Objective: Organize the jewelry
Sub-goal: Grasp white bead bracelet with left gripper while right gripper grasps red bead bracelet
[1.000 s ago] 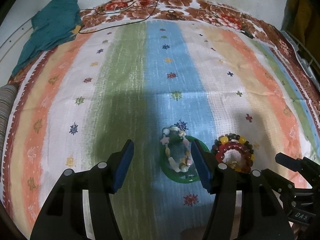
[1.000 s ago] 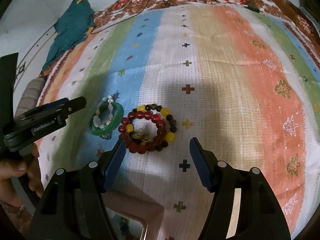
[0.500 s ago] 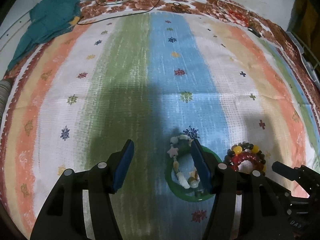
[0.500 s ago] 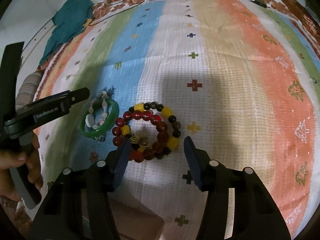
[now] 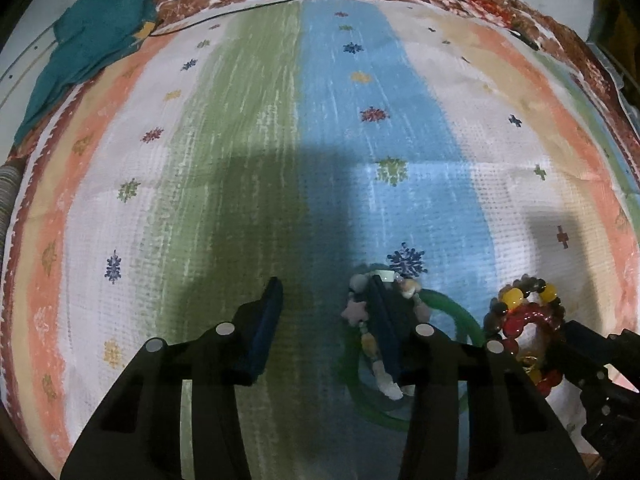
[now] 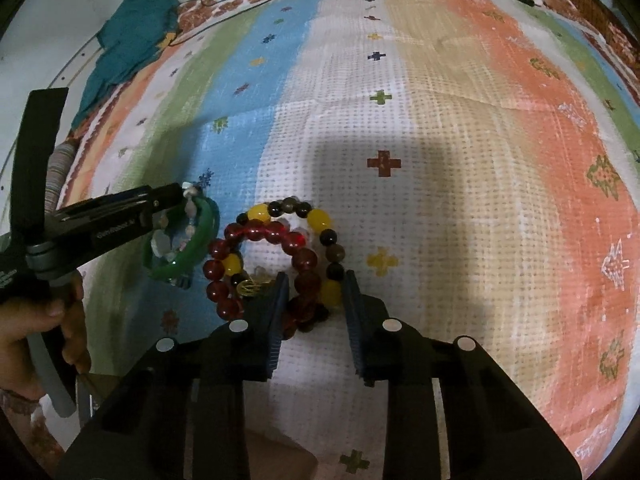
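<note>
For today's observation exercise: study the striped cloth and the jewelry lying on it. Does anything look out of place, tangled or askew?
Yes. The bracelets sit in heaps: a pale shell strand lies across the green bangle, and the red bead bracelet overlaps a dark-and-yellow one. A teal cloth lies crumpled at the striped cloth's far corner.

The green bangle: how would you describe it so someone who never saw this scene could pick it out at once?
On the striped bedspread, find the blue stripe near the person's hand. There the green bangle lies flat, left of the bead bracelets, with a pale stone bracelet across it. It alone is one smooth, glassy green ring rather than strung beads.
</note>
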